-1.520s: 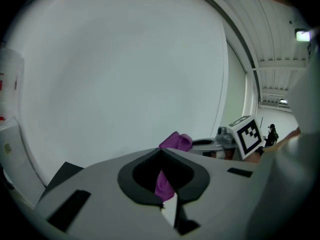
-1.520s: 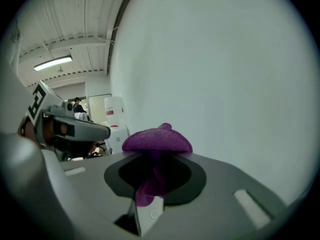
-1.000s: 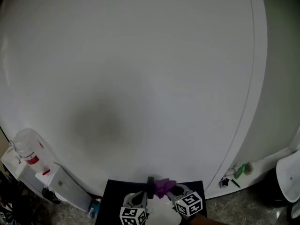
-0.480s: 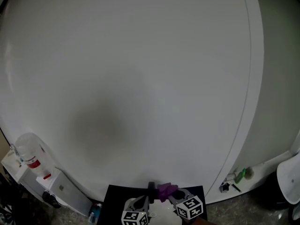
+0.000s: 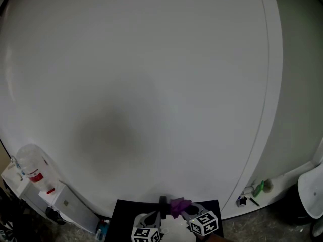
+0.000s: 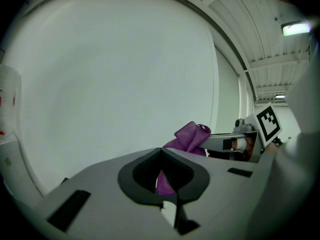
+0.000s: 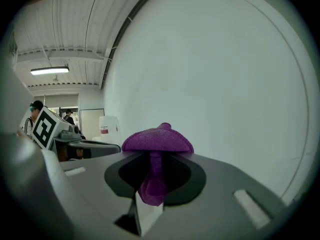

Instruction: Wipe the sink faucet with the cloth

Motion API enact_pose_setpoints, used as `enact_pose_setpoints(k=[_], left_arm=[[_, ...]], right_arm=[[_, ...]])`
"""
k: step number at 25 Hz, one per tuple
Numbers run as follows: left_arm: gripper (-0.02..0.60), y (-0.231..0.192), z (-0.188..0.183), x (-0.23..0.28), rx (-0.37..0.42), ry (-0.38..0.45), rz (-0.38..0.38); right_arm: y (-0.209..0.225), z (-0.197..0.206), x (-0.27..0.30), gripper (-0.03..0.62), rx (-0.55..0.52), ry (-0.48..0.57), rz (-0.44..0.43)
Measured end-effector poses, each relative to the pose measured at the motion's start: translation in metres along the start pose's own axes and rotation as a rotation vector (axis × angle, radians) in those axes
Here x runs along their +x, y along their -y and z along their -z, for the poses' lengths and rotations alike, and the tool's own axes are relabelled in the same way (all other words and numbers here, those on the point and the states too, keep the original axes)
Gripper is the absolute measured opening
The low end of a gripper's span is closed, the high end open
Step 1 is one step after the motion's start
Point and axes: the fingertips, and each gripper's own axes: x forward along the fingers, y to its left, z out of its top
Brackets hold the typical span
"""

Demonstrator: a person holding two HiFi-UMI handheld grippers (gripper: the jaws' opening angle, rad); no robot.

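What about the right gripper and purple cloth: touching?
Touching: in the right gripper view, the right gripper pinches the purple cloth between its jaws.

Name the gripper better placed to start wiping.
Right, probably: the right gripper is shut on the purple cloth, while the left gripper has its jaws together with no cloth between them.

Over the last second the head view has tipped slightly upward. The crumpled purple cloth (image 5: 179,205), the left gripper (image 5: 162,203) and the right gripper (image 5: 181,209) now sit a little lower against the bottom edge. The clear plastic bottle with a red label (image 5: 31,168) at left has dropped lower too, as has the small green object (image 5: 259,188) at right. The thin vertical wall seam (image 5: 265,110) has drifted slightly leftward.
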Motion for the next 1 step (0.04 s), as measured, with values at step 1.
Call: enact_pose_setpoints(k=[1], left_arm=[[0.005,0.0010,0.0006,-0.0005,0.001,0.001,0.002]], right_arm=[[-0.0010,0.0011,-0.0004,0.069,0.002,-0.001,-0.002]])
